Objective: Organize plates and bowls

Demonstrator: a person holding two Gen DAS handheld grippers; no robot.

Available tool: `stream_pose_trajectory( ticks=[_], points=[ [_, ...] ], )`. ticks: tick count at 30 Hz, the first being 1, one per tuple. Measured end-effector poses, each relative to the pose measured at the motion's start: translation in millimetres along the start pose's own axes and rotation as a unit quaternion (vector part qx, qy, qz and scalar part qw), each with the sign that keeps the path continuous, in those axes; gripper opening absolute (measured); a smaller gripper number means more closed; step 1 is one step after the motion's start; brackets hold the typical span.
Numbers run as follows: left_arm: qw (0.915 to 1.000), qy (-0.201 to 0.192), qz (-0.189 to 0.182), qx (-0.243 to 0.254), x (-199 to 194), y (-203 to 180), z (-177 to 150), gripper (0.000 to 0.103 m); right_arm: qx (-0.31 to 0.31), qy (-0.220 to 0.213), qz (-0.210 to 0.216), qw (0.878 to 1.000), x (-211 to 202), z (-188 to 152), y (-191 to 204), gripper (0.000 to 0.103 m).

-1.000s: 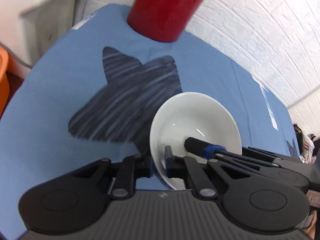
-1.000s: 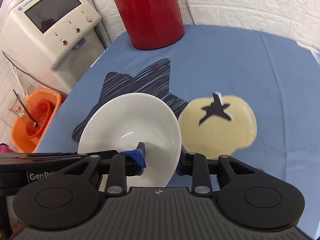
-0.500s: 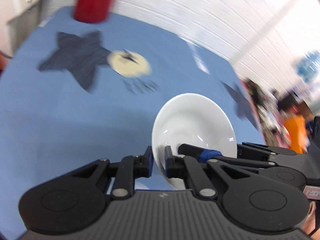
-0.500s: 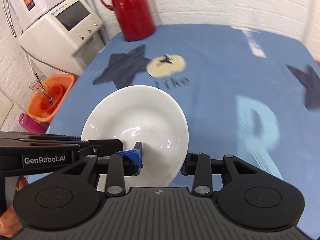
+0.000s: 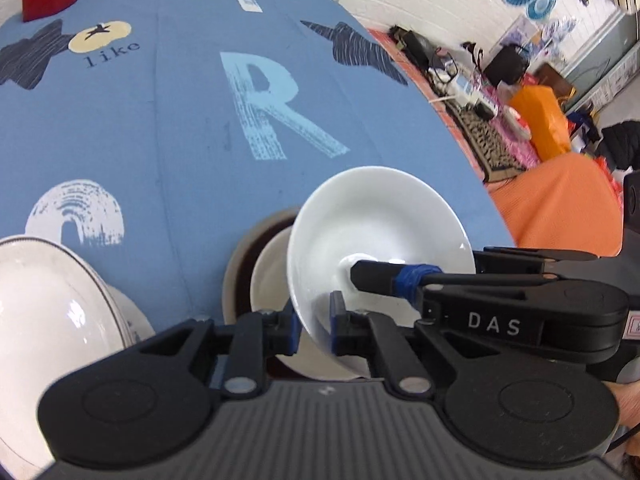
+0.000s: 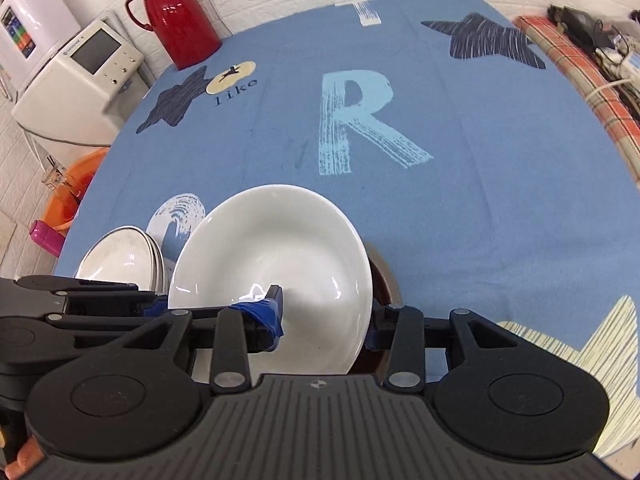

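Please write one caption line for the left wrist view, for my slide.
Both tools grip a white bowl above a brown-rimmed dish on the blue tablecloth.

left tongs (image 5: 313,322) pinching white bowl (image 5: 376,224) rim

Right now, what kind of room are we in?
Probably a lived-in home room used for dining: a table under a blue printed cloth, a red thermos jug by a white water dispenser, and stacked white bowls.

White bowl (image 6: 276,264), glossy. Black tools (image 5: 314,322) (image 6: 326,322), blue tape on fingertips (image 6: 264,314). Blue counter cloth (image 6: 460,128), pale-blue R (image 6: 360,120), navy striped stars (image 6: 488,42). Red jug (image 6: 176,16). Brown-rimmed plate (image 5: 240,264). White dark-rimmed bowls (image 5: 48,300).
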State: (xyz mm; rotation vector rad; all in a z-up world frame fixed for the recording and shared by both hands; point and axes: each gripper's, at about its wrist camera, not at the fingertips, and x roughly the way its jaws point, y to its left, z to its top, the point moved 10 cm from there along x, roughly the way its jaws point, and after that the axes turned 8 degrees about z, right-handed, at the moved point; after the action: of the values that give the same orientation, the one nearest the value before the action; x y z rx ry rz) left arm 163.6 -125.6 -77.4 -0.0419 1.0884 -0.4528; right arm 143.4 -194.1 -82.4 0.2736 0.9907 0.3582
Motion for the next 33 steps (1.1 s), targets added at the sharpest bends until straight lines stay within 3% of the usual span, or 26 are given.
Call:
stream_pose_trajectory(
  ticks=[7,13,15,16,17,27,33],
  points=[
    [0.9999,0.009,0.009,-0.005,3.3,8.3,-9.7,0.003,-0.013,-0.003,0.022,1.000,5.3,-9.3,1.1,0.024],
    [0.9998,0.002,-0.013,-0.017,1.2,13.4,-11.4,0.006,-0.003,-0.019,0.036,0.999,4.1,-8.8,-3.2,0.024],
    [0.9994,0.000,-0.028,-0.018,-0.1,12.5,-12.4,0.021,0.018,-0.023,0.049,0.998,4.0,-10.3,-7.8,0.023],
    [0.9989,-0.001,-0.041,-0.023,-1.5,12.9,-12.8,0.038,0.032,-0.025,0.059,0.997,4.6,-11.4,-10.4,0.023],
    [0.9979,-0.002,-0.058,-0.028,-3.2,12.0,-13.2,0.048,0.044,-0.026,0.069,0.996,5.2,-12.3,-12.8,0.023],
    [0.9912,0.007,-0.123,-0.050,-15.2,14.3,-18.4,0.057,0.065,-0.020,0.089,0.994,7.9,-12.5,-13.9,0.024],
    [0.9922,0.005,-0.110,-0.058,-19.1,26.2,-18.1,0.060,0.060,-0.014,0.077,0.995,9.8,-10.7,-14.4,0.025]
  ],
)
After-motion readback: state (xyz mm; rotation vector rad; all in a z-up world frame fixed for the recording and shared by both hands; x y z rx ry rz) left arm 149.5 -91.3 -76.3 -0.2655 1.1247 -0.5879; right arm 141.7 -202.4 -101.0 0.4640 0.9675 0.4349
